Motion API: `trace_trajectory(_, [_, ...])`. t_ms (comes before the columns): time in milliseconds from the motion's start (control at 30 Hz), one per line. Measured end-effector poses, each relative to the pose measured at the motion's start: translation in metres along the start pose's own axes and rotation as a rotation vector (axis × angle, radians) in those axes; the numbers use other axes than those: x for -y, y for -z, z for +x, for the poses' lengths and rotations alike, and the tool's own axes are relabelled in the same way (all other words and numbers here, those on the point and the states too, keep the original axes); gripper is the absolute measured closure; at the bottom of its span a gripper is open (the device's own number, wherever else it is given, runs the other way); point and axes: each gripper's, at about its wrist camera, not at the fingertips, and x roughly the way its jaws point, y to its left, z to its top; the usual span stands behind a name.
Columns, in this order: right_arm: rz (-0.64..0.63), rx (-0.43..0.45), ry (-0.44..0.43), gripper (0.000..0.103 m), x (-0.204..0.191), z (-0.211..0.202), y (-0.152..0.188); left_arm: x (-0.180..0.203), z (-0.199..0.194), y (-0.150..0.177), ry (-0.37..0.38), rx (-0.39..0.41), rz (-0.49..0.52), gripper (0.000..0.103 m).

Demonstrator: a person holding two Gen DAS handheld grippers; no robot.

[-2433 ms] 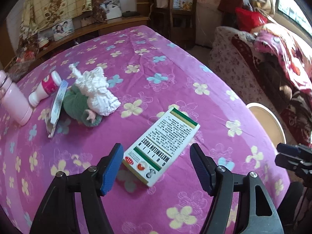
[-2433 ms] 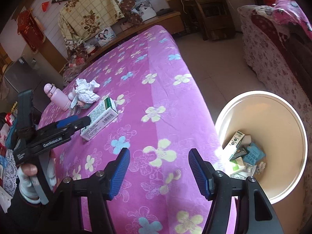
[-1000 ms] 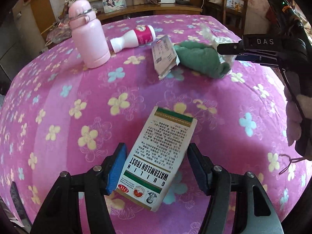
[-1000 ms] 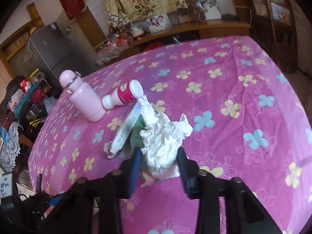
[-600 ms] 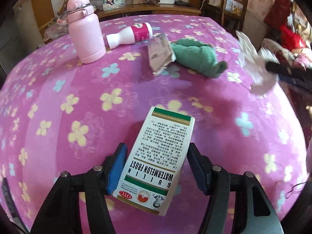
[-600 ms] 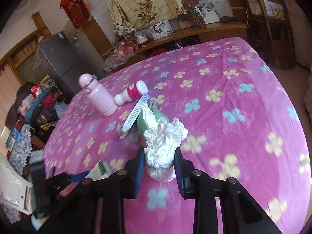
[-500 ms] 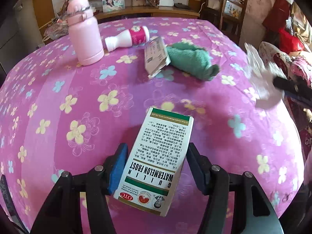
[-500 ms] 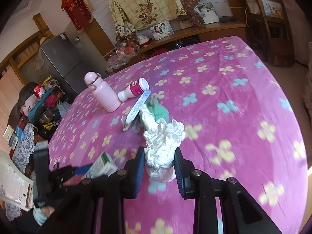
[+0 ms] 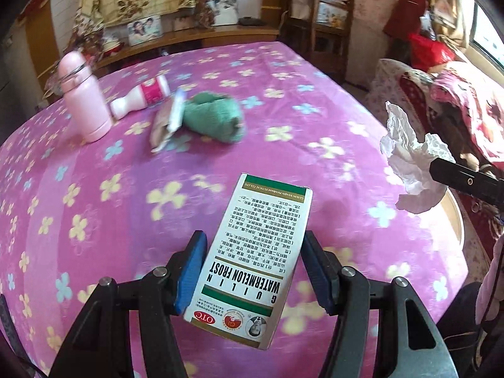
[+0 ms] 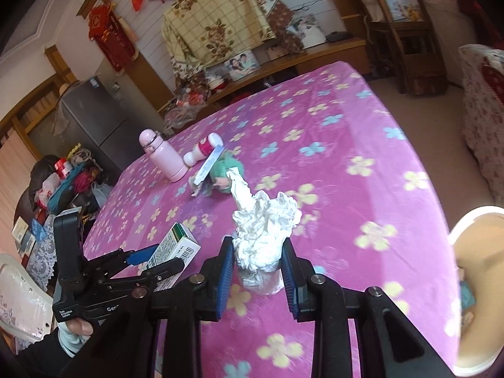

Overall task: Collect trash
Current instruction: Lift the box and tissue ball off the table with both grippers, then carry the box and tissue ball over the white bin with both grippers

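Note:
My left gripper (image 9: pixel 255 271) is shut on a white and green medicine box (image 9: pixel 252 261) and holds it above the purple flowered tablecloth (image 9: pixel 126 208). The box also shows in the right wrist view (image 10: pixel 174 250). My right gripper (image 10: pixel 256 272) is shut on a crumpled white tissue (image 10: pixel 263 223), lifted over the table's right side; the tissue also shows in the left wrist view (image 9: pixel 409 160). A cream trash bin (image 10: pixel 475 286) stands on the floor at the right, with trash inside.
On the table lie a pink bottle (image 9: pixel 83 94), a small white and pink bottle (image 9: pixel 141 96), a flat packet (image 9: pixel 168 123) and a green cloth (image 9: pixel 214 119). A floral sofa (image 9: pixel 456 100) is at the right. Wooden chairs (image 10: pixel 406 31) stand behind.
Both grippers have lifted their loads and swung right toward the bin side. The tissue has come off the green cloth. The box has risen off the table.

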Motion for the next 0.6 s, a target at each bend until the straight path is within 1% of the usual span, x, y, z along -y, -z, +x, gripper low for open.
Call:
trace_trajectory(267, [0.036,0.041,0.078,0.071,0.034,-0.045,0.012,0.055,-0.004,-0.009,0.045,0.018,0.072,0.040])
trace_trajectory(600, [0.122,0.109,0.174,0.071,0.089,-0.101,0.025,0.122,0.002,-0.020,0.099,0.021,0.162,0.040])
